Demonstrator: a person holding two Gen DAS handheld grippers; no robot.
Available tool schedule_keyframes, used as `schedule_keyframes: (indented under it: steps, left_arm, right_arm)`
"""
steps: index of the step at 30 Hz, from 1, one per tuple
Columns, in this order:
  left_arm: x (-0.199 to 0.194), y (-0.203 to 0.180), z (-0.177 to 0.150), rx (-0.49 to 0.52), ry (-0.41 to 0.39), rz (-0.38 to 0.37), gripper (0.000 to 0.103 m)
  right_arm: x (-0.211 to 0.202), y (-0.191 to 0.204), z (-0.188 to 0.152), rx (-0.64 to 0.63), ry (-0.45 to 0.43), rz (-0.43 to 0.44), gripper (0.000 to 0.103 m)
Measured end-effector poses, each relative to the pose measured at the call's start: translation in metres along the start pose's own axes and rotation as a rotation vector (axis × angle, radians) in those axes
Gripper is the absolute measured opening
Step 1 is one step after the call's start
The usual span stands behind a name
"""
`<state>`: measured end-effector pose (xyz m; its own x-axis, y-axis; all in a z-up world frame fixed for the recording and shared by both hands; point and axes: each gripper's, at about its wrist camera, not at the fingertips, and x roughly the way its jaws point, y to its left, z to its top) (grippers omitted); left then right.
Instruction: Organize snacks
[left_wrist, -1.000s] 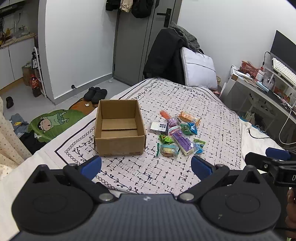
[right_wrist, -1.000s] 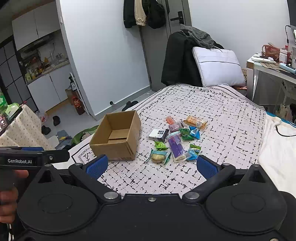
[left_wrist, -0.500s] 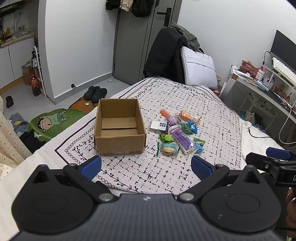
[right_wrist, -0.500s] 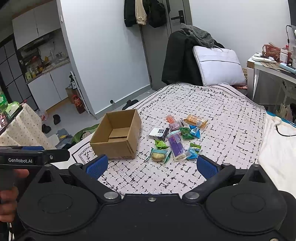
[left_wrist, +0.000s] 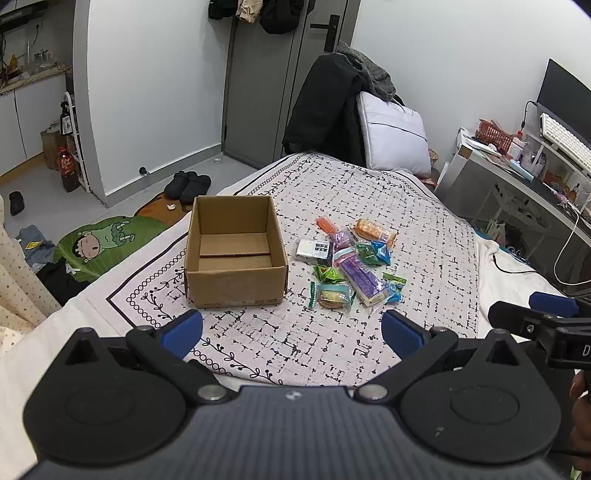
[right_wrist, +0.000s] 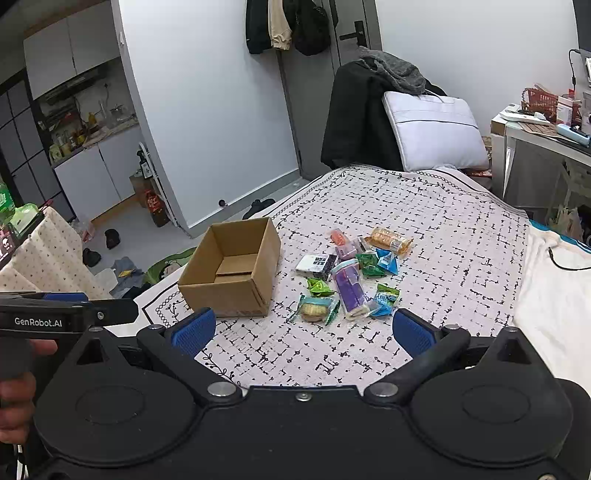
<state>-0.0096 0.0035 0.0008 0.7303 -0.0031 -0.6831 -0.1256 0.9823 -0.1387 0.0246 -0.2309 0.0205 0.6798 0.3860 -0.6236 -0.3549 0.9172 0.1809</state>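
on the bed's patterned cover (left_wrist: 369, 206) we see the snacks (left_wrist: 351, 264) heaped in a loose cluster, just to the right of an open cardboard box (left_wrist: 236, 251), near it but not touching. the box is brown, square-walled and holds only its own folded bottom flaps. among the snacks a long purple pack (left_wrist: 360, 275) lies across the middle, a round biscuit in a clear green-edged wrapper (left_wrist: 332, 295) sits nearest us, a white-and-black packet (left_wrist: 316, 251) lies closest to the box, and an orange cracker pack (left_wrist: 373, 230) lies at the far side. the wrappers are crinkled and glossy; the cover is a pale fabric with black dashes and a looped border. our left gripper (left_wrist: 291, 330) and right gripper (right_wrist: 303, 332) hover short of the pile with jaws spread wide, grasping nothing, and bare cover lies between them and the snacks. beyond the bed a chair draped in dark coats (left_wrist: 332, 107) props a white cushion (left_wrist: 395, 136).
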Motion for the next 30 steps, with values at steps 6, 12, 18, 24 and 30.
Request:
schedule_keyframes:
  steps: [6,12,18,24,30]
  left_arm:
    - [0.0002,-0.0007,0.0,-0.002,-0.001,0.001,0.103]
    - [-0.0004,-0.0009,0.0008,-0.004,-0.001,0.001,0.103]
    - [-0.0001,-0.0014,0.0015,-0.006,0.001,-0.002,0.103]
    - [-0.0001,-0.0001,0.0007,-0.006,0.0,-0.003,0.103]
    - [0.0008,-0.0008,0.0,-0.002,0.0,-0.001,0.103]
  right_arm:
    - [-0.0011,-0.0009,0.001,-0.001,-0.001,-0.001,0.103]
    - [-0.0011,-0.0005,0.0006,-0.001,0.0,-0.002,0.103]
    - [-0.0009,-0.001,0.001,-0.002,0.0,-0.001,0.103]
    - [-0.0001,-0.0024,0.0013,-0.002,0.002,-0.003,0.103]
    - [0.0029,-0.0062,0.0017,0.003,0.003,-0.003,0.103]
